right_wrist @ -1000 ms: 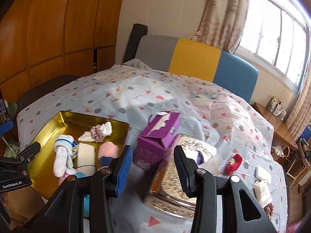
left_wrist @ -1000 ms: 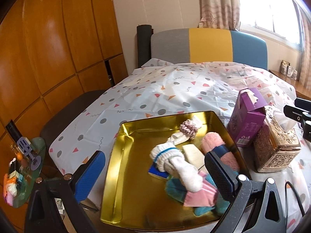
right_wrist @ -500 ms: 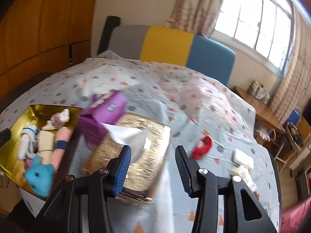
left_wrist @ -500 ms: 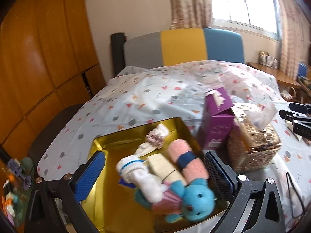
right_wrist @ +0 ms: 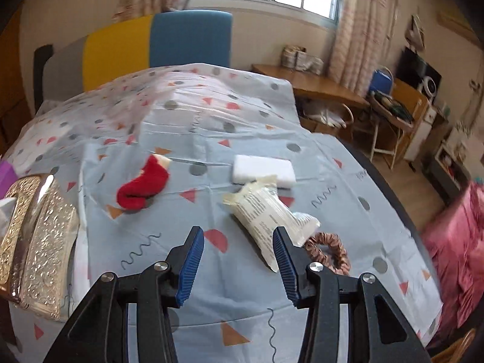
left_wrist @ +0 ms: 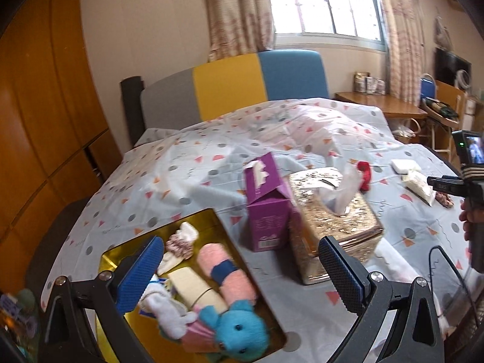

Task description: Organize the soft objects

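Right now my right gripper is half spread and empty, my left gripper wide and empty above the gold tray. Loose on the cloth: one red sock, one white sponge, one wrapped packet, one pink scrunchie. All look light and squashy; I'd pinch the sock mid-body, since the packet's wrap may slip.

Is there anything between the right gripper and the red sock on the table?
Nothing visible blocks it. The right gripper is open and empty above bare tablecloth. The red sock lies ahead, to its left, apart from the white packet and the gold tissue box.
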`<action>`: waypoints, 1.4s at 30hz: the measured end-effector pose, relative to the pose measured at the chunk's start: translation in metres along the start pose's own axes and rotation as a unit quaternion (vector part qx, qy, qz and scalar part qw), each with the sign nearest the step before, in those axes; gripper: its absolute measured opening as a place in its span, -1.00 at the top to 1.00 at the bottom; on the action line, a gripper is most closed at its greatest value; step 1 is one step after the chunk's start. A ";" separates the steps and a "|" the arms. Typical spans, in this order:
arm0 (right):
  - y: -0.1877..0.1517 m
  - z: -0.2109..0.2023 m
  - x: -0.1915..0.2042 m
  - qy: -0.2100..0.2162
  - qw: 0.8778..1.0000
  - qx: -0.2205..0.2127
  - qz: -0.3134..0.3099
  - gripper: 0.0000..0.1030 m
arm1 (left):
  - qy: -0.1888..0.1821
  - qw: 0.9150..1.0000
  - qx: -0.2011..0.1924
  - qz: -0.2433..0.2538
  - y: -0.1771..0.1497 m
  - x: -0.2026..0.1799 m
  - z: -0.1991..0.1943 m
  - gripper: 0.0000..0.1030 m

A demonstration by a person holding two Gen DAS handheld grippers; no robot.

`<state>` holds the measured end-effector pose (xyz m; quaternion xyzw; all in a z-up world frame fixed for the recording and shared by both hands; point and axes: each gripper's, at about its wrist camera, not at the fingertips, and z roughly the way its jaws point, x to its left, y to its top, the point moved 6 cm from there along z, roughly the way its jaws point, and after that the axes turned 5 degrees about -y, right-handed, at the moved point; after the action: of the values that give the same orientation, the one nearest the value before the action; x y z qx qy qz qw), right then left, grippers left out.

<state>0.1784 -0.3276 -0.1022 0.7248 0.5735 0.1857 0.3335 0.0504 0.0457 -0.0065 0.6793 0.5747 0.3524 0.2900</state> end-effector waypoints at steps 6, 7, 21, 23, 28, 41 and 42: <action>-0.008 0.012 -0.031 -0.006 0.997 0.046 0.067 0.07 | -0.036 0.999 0.003 0.020 0.011 -0.031 0.007 -1.00; -0.010 0.013 -0.032 -0.002 0.996 0.053 0.072 0.07 | -0.042 0.999 0.003 0.025 0.013 -0.036 0.008 -1.00; -0.012 0.020 -0.048 0.014 0.988 0.081 0.128 0.07 | -0.112 0.989 0.009 0.093 0.056 -0.123 0.038 -1.00; -0.012 0.021 -0.051 0.016 0.987 0.085 0.135 0.07 | -0.118 0.988 0.012 0.098 0.059 -0.132 0.042 -1.00; -0.011 0.021 -0.057 0.020 0.984 0.087 0.152 0.07 | -0.137 0.984 0.027 0.107 0.065 -0.156 0.057 -1.00; -0.015 0.024 -0.084 0.020 0.969 0.103 0.224 0.07 | -0.223 0.963 0.149 -0.003 0.095 -0.200 0.134 -0.98; -0.016 0.025 -0.085 0.023 0.967 0.106 0.230 0.07 | -0.223 0.962 0.154 -0.010 0.096 -0.202 0.140 -0.98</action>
<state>0.1598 -0.4139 -0.1213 0.8640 0.4152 0.2125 0.1897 0.2009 -0.1683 -0.0405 0.7713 0.5496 0.0959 0.3062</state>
